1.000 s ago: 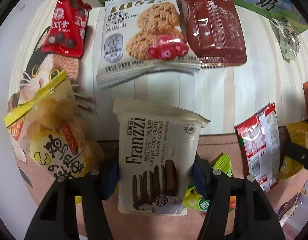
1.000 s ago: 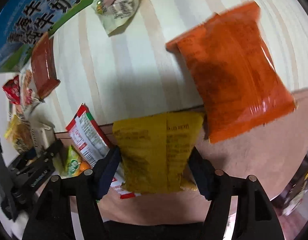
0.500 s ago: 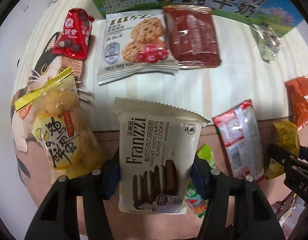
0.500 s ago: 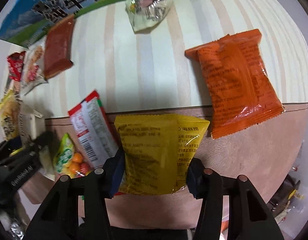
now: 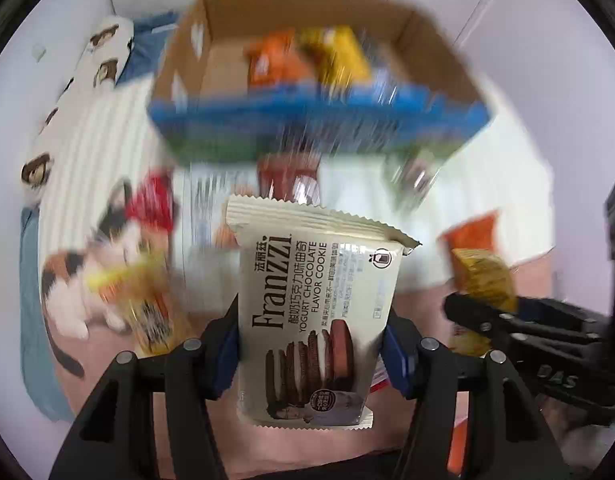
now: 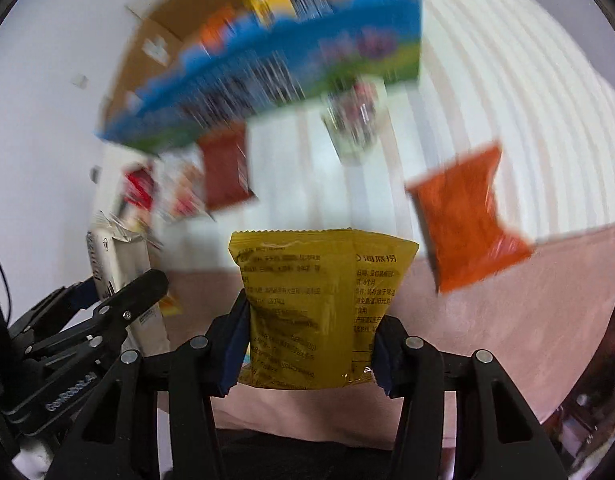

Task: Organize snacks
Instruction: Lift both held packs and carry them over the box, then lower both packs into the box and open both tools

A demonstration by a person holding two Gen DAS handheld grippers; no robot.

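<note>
The left gripper (image 5: 311, 344) was clamped on the Franzzi cookie pack (image 5: 313, 320), its blue pads pressed against the pack's two long sides, the pack upright and lifted clear of the table. The right gripper (image 6: 309, 344) was likewise closed on the yellow packet (image 6: 315, 308), held upright by its lower half. Both were side by side in the air — each showed in the other's view.

By my reading, the step in hand was the carry: two snacks picked and headed for the cardboard box (image 5: 319, 60) ahead, whose open top showed orange and yellow packs inside. The next move called for lifting both packs over the box's blue printed front wall (image 6: 267, 80) before letting go, one hand at a time so the grippers would not crowd each other.

Outward, much was blurred. An orange packet (image 6: 467, 216) lay on the striped cloth (image 6: 507, 120) to the right, a dark red pack (image 6: 225, 172) and a small pale packet (image 6: 353, 128) lay just before the box, and a red pack (image 5: 151, 204) and a yellow bag (image 5: 143, 296) lay on the cat-print cloth (image 5: 67, 272) to the left. Only the box wall stood in the way.
</note>
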